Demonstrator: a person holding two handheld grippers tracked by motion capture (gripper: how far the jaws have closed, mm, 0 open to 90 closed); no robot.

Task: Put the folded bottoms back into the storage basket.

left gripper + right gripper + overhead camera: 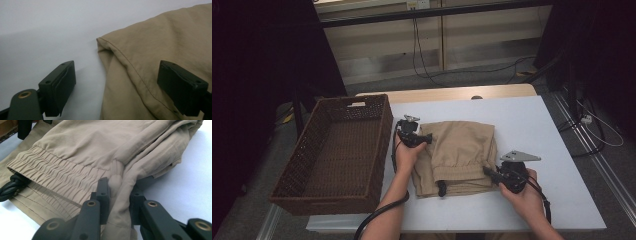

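The right gripper (119, 202) is clenched on a fold of the tan trousers (459, 155): soft woven cloth, gathered elastic waistband nearest, long axis running away across the white surface (532, 125). The left gripper (117, 87) is released astride the far corner.

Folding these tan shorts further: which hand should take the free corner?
Left. Its open fingers straddle the shorts' corner edge, while the right gripper is shut on the shorts.
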